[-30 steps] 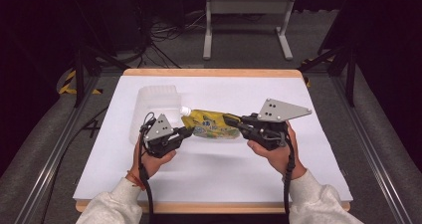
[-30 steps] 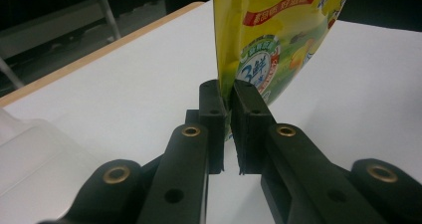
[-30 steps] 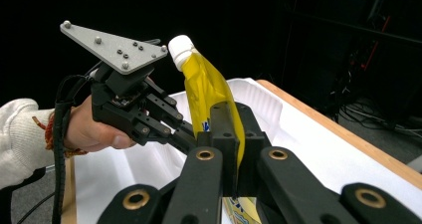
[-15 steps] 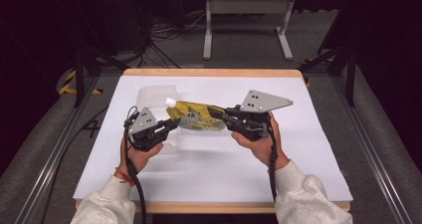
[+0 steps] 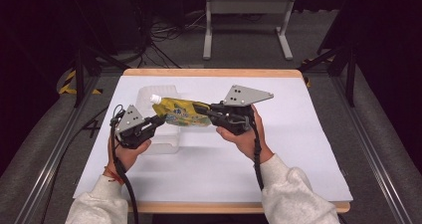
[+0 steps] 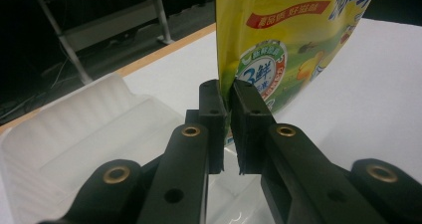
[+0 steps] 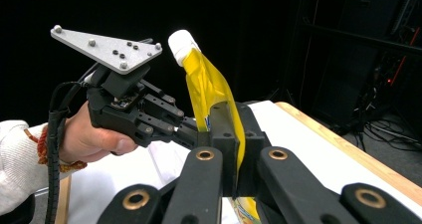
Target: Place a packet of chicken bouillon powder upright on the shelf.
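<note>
A yellow spouted pouch point(image 5: 181, 113) with a white cap point(image 5: 156, 99) hangs in the air between both grippers, over a clear plastic tray point(image 5: 166, 143). My left gripper point(image 5: 158, 123) is shut on the pouch's lower edge near the cap end; in the left gripper view its jaws pinch the printed pouch point(image 6: 278, 45) at its rim. My right gripper point(image 5: 208, 113) is shut on the opposite end. In the right gripper view the pouch point(image 7: 206, 84) stands upright between the jaws, cap point(image 7: 181, 42) on top, with the left gripper point(image 7: 191, 130) clamped just beyond.
The white ribbed tray point(image 6: 74, 129) lies below and left of the pouch on a white sheet point(image 5: 298, 134) covering the wooden table point(image 5: 214, 72). A metal stand point(image 5: 246, 7) and cables sit on the floor beyond the far edge.
Both grippers have carried the pouch leftward and slightly away, from the table's middle to over the tray. Both remain shut on it.
</note>
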{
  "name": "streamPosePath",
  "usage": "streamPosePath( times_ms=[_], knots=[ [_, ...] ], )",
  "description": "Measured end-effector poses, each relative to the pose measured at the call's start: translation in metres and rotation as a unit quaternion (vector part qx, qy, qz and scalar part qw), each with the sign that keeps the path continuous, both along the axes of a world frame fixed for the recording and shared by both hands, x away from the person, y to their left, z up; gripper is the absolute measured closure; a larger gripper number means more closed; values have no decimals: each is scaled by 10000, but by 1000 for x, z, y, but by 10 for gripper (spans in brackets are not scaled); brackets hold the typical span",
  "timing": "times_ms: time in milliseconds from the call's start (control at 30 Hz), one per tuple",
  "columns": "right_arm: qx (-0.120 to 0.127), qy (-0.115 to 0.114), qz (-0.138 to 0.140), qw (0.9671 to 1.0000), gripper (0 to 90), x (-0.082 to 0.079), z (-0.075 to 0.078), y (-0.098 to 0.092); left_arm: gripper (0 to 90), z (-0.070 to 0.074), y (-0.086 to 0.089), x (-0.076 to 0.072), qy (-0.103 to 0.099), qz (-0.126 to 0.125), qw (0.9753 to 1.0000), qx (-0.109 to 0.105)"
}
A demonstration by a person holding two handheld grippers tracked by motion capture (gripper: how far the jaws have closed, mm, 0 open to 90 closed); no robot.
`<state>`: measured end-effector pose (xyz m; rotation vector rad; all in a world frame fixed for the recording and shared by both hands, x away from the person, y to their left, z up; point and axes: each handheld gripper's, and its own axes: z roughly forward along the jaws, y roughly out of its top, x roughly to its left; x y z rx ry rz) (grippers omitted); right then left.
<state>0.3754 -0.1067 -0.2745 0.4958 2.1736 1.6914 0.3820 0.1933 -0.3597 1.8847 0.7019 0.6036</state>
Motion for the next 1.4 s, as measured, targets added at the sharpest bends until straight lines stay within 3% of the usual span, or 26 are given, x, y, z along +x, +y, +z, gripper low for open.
streamPosePath(
  times_ms=[333, 533, 967, 1100, 1400],
  knots=[
    [-48, -45, 73, 10000, 900, 14, -5, 23, 840, -2, 20, 9, 39, 252, 9997, 17],
    [7, 8, 105, 9999, 900, 24, -9, 30, 840, -1, 28, 16, -4, 396, 9992, 52],
    [-17, 98, 151, 9998, 900, 51, -20, 55, 840, -10, 49, 32, 112, 677, 9976, 29],
    [-47, 70, 178, 9998, 900, 54, -21, 60, 840, -11, 53, 35, 152, 716, 9973, 17],
    [31, 245, 190, 9995, 900, 60, -26, 68, 841, -11, 63, 35, 228, 721, 9971, 37]
  ],
)
